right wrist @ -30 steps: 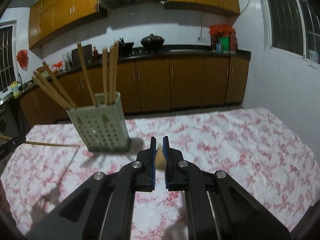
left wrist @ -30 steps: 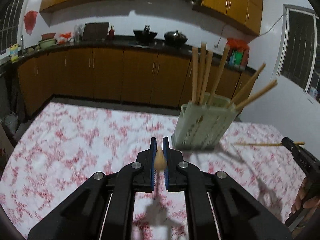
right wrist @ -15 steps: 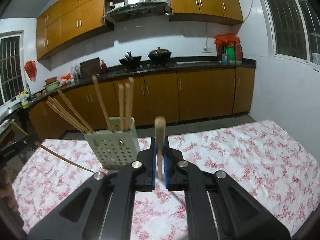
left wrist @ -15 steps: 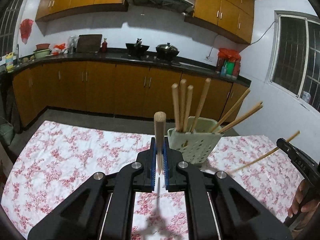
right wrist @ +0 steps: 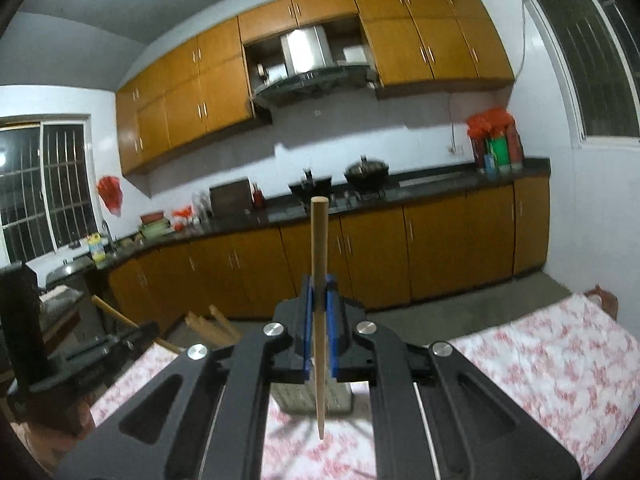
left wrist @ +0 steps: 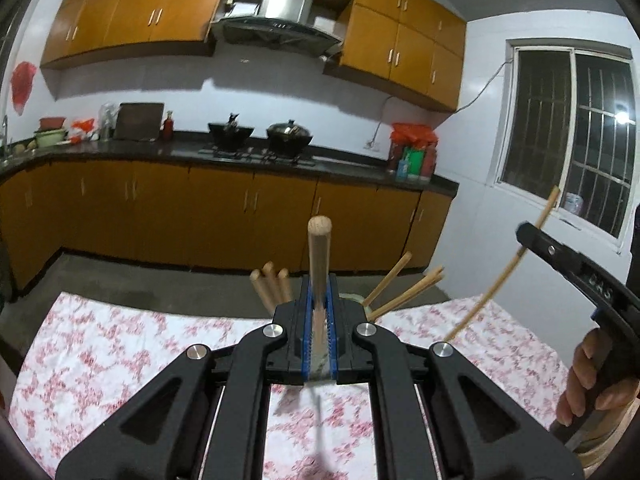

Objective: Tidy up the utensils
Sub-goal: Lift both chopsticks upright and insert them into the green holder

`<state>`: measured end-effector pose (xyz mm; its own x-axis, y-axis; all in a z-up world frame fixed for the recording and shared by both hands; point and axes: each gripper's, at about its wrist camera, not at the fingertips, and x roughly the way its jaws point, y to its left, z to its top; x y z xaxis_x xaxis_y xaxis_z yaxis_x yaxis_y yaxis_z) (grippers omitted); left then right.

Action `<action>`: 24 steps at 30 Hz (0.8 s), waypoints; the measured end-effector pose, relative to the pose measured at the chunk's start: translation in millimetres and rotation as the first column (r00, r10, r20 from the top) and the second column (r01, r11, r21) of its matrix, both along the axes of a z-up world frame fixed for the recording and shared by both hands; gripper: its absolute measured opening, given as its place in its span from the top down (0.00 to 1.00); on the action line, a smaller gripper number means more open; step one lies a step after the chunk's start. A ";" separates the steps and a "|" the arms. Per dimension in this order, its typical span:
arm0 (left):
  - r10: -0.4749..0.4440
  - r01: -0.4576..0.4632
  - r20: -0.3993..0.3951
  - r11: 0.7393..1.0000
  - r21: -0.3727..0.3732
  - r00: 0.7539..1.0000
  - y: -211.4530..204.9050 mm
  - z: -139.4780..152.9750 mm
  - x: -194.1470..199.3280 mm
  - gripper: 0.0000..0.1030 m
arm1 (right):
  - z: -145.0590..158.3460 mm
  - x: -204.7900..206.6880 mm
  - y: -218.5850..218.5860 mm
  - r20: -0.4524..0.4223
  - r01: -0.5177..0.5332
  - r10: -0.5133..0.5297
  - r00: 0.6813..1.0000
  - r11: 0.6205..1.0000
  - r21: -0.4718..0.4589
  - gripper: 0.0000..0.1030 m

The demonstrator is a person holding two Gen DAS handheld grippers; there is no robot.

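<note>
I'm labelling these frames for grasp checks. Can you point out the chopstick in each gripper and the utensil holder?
Left gripper's chopstick (left wrist: pixel 319 256), left wrist view, on the thick upper shaft.
Right gripper's chopstick (right wrist: pixel 319 280), right wrist view, on the shaft above the pads.
Utensil holder (right wrist: pixel 344 394), right wrist view, on its wall below the gripper.
</note>
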<state>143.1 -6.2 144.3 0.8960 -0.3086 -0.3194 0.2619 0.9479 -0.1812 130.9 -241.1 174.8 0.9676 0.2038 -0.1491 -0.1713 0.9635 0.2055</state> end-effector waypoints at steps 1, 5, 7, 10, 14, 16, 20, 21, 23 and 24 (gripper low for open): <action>-0.001 0.001 0.012 1.000 0.002 1.000 -2.0 4.5 1.0 0.93 | 5.4 0.7 1.5 0.019 0.004 -0.004 1.000 1.000 0.001 0.92; 0.004 -0.004 0.068 1.000 0.010 0.998 -11.3 23.2 9.3 0.93 | 21.7 7.4 5.5 0.080 0.033 -0.033 0.996 0.999 0.001 0.92; 0.013 -0.014 0.097 1.000 0.014 0.995 -15.0 30.9 13.8 0.93 | 28.6 12.1 6.9 0.106 0.050 -0.050 0.993 0.999 -0.001 0.92; 0.028 -0.029 0.131 1.000 0.007 0.991 -16.7 39.6 18.1 0.93 | 36.7 19.8 6.8 0.134 0.064 -0.065 0.989 0.998 0.011 0.92; 0.065 -0.066 0.179 0.998 0.003 0.982 -17.1 46.8 29.1 0.93 | 43.9 30.0 6.9 0.171 0.096 -0.099 0.980 0.995 0.024 0.92; 0.076 -0.078 0.191 0.997 0.003 0.979 -17.5 46.0 33.9 0.93 | 41.9 38.0 5.1 0.180 0.107 -0.112 0.977 0.994 0.037 0.92; 0.086 -0.088 0.186 0.996 0.004 0.979 -18.2 31.3 48.6 0.93 | 28.5 56.1 5.0 0.157 0.111 -0.118 0.981 0.992 0.054 0.92; 0.086 -0.088 0.180 0.996 0.003 0.980 -17.7 27.5 50.8 0.93 | 21.7 61.2 5.7 0.148 0.112 -0.119 0.982 0.992 0.054 0.92; 0.081 -0.082 0.154 0.997 0.001 0.985 -18.2 15.9 57.8 0.93 | 13.2 72.9 6.3 0.132 0.116 -0.122 0.984 0.992 0.048 0.92; 0.079 -0.080 0.147 0.997 0.000 0.986 -16.4 12.5 59.2 0.93 | 9.7 76.7 6.6 0.127 0.118 -0.123 0.984 0.992 0.046 0.92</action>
<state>202.3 -22.6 156.9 0.9548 -0.2332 -0.1844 0.2092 0.9677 -0.1406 207.6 -234.4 184.4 0.9960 0.0876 -0.0150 -0.0819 0.9706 0.2264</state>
